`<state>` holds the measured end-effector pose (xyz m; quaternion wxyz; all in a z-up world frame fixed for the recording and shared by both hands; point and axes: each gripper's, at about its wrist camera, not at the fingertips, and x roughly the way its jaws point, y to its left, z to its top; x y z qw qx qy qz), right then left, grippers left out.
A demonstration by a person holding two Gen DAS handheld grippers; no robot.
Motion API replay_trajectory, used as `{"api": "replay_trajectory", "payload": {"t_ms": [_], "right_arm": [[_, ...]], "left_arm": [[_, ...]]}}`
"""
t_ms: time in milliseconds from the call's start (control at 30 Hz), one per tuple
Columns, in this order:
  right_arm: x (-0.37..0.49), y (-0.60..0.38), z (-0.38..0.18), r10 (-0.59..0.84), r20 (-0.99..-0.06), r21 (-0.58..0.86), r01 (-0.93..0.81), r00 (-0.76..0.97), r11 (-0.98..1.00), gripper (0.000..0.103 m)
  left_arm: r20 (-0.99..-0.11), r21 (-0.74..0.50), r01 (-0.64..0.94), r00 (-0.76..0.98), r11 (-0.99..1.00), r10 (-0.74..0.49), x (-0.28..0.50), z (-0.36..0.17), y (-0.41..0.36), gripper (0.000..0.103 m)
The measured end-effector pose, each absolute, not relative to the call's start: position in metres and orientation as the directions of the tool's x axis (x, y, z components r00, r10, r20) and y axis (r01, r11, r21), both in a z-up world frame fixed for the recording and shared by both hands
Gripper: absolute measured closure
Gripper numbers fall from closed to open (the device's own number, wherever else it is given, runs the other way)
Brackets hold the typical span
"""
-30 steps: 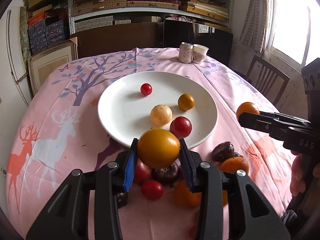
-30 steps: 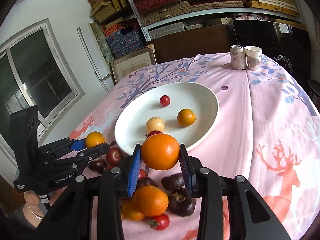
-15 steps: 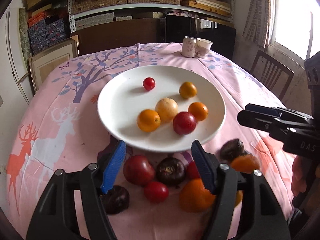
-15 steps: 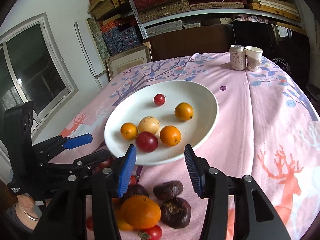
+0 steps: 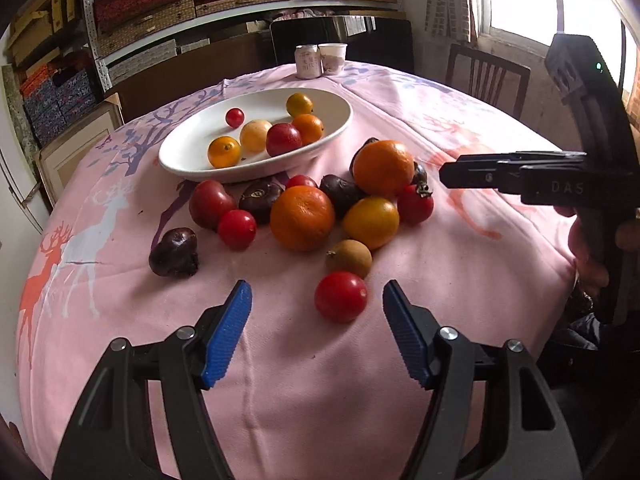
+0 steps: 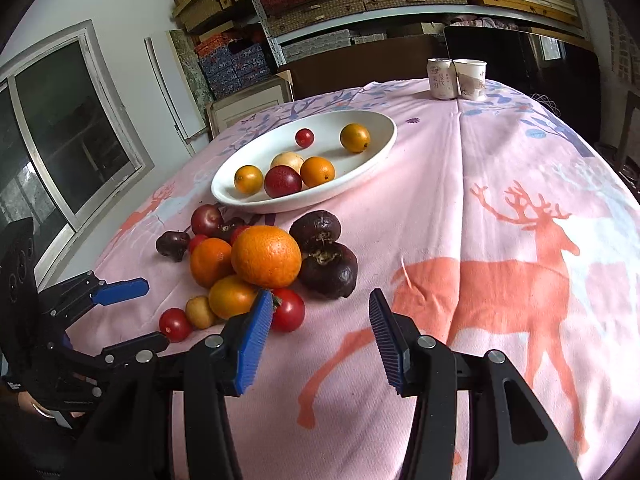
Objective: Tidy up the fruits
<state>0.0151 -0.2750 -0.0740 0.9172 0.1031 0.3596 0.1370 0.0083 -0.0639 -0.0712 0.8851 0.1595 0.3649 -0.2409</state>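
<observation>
A white plate [image 5: 192, 152] [image 6: 384, 136] holds several small fruits: oranges, tomatoes and a pale one. Between the plate and me lies a pile of loose fruit: two large oranges [image 5: 302, 217] [image 6: 265, 256], red tomatoes [image 5: 340, 296], dark purple fruits [image 5: 174, 252] [image 6: 328, 269] and a yellow one [image 5: 371, 221]. My left gripper [image 5: 316, 334] is open and empty, just short of the nearest red tomato. My right gripper [image 6: 318, 338] is open and empty, to the right of the pile; it also shows in the left wrist view [image 5: 520, 176].
A can [image 6: 441, 79] and a paper cup [image 6: 471, 78] stand at the table's far edge. A wooden chair [image 5: 486, 76] stands at the far right. Shelves of boxes fill the back wall. The pink tablecloth [image 6: 520, 200] drops off at the near edge.
Both grippers let go of their oranges onto the plate, opened, and pulled back toward me. The loose pile now lies in front of both.
</observation>
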Motion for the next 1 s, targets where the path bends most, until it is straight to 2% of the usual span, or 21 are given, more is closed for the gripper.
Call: {"api": "replay_trajectory", "payload": {"t_ms": [33, 200, 467, 533, 700, 800, 1000], "right_arm": [[0.014, -0.276, -0.075, 0.327, -0.632, 0.293, -0.174, 0.703, 0.94, 0.053], [0.003, -0.271, -0.073, 0.34, -0.628, 0.285, -0.199, 0.7, 0.938, 0.053], [0.001, -0.25, -0.076, 0.355, -0.635, 0.226, -0.275, 0.686, 0.934, 0.053], [0.008, -0.241, -0.077, 0.342, -0.655, 0.202, -0.28, 0.674, 0.939, 0.058], [0.029, -0.226, -0.083, 0.301, -0.708, 0.178, -0.252, 0.639, 0.951, 0.065], [0.037, -0.228, -0.084, 0.284, -0.718, 0.183, -0.221, 0.635, 0.958, 0.075], [0.021, -0.232, -0.078, 0.314, -0.706, 0.206, -0.24, 0.635, 0.949, 0.076]], "left_arm": [[-0.733, 0.097, 0.548, 0.604, 0.831, -0.313, 0.01, -0.074, -0.067, 0.059], [-0.743, 0.049, 0.553, 0.576, 0.832, -0.339, 0.017, -0.083, -0.072, 0.074], [-0.696, 0.007, 0.541, 0.607, 0.841, -0.384, 0.002, -0.059, -0.053, 0.074], [-0.69, 0.002, 0.532, 0.614, 0.847, -0.383, 0.0, -0.053, -0.046, 0.074], [-0.696, -0.009, 0.511, 0.614, 0.86, -0.372, 0.001, -0.05, -0.037, 0.074], [-0.7, -0.009, 0.506, 0.613, 0.862, -0.367, 0.002, -0.053, -0.036, 0.074], [-0.693, -0.021, 0.499, 0.618, 0.866, -0.372, 0.004, -0.05, -0.032, 0.074]]}}
